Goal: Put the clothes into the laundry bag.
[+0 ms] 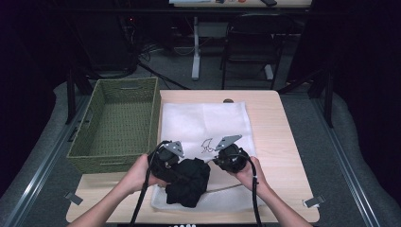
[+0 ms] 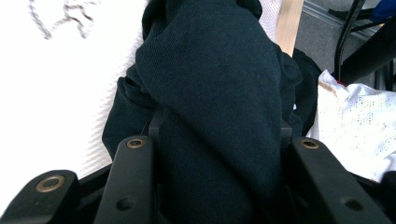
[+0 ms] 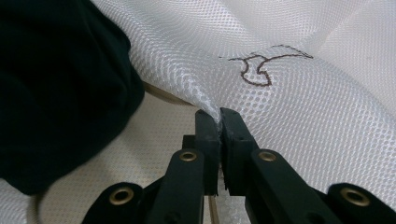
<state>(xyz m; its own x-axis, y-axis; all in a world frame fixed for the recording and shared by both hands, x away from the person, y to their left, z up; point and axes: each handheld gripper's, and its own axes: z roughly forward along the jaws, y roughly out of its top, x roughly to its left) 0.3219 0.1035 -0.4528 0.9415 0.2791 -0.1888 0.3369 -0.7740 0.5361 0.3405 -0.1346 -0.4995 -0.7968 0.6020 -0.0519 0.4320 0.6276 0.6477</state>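
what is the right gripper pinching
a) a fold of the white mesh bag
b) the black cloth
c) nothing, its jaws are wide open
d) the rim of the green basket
a: in the right gripper view the right gripper has its jaws shut on a raised fold of the white mesh bag, with the black cloth off to one side.

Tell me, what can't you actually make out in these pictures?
- Left gripper, left gripper view: its jaw tips, buried in the bunched black cloth garment.
- White mesh laundry bag, high view: whether the garment sits inside its mouth or on top; the garment and the hands cover that part.
- Small dark line drawing on the bag: too small to read.
- Woven green rectangular basket: near inner wall is hidden by its rim.
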